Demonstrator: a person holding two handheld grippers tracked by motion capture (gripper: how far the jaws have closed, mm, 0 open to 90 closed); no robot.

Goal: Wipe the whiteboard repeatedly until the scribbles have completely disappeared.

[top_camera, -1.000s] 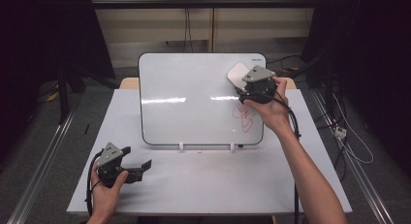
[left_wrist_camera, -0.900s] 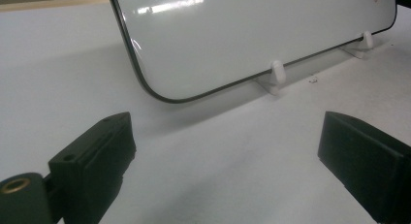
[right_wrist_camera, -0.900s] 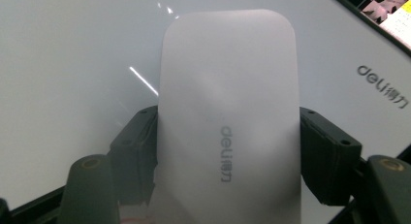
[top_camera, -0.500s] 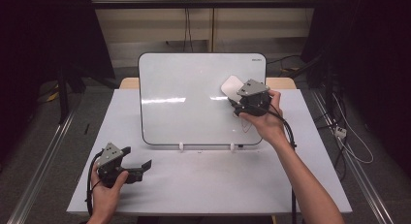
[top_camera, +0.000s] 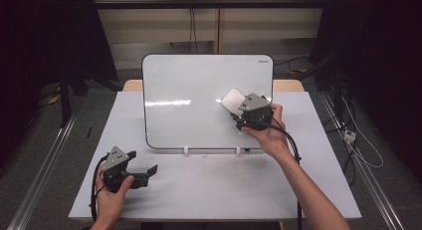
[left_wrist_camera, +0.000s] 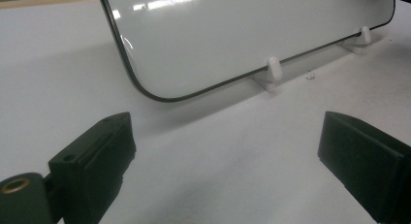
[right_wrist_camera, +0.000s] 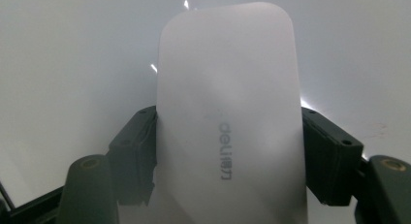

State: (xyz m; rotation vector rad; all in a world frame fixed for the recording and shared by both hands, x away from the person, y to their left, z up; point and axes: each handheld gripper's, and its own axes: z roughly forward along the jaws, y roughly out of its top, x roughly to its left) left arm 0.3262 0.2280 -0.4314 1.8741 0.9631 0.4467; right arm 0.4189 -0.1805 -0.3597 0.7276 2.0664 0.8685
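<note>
**Eraser held against the whiteboard**

The right tool (top_camera: 238,106) clamps a white, rounded eraser (right_wrist_camera: 228,112) against the whiteboard (top_camera: 189,100), near its right edge. The right gripper view reveals grey lettering on the eraser. The left tool (left_wrist_camera: 228,151) gapes wide, empty, before the whiteboard's lower left corner.

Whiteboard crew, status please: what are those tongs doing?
Right tongs shut on white eraser, against the whiteboard. Left tongs open, empty, low over the table. Nothing in the way.

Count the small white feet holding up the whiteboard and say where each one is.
2. One foot sits under the whiteboard's bottom edge left of centre, the other foot right of centre, below the right gripper. More could be hidden behind the board.
</note>
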